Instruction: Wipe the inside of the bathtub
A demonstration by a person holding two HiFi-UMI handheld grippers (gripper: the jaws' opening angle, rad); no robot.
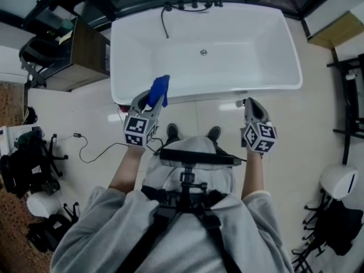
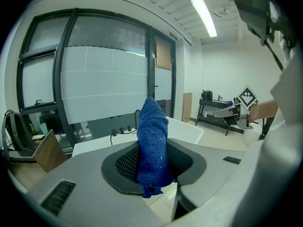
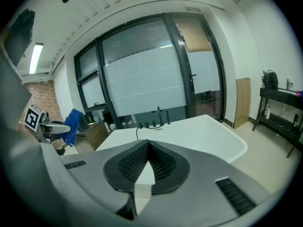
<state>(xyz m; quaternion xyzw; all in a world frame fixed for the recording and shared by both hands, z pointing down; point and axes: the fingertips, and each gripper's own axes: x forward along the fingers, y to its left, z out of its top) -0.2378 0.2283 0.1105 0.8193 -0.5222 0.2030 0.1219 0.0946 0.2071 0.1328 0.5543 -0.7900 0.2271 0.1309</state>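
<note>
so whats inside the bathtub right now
Only a drain and a black hose hanging in from the far rim show inside the bathtub. The blue cloth covers a small patch by the near rim.

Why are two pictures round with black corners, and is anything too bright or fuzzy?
Left gripper view: a wide lens bends it into a circle, the window frames bow, the ceiling light glares white, but the blue cloth is sharp. Right gripper view: same round bend, so the bathtub rim curves. Head view: no black corners; the tub's white inside is evenly lit, hardly shadowed.
</note>
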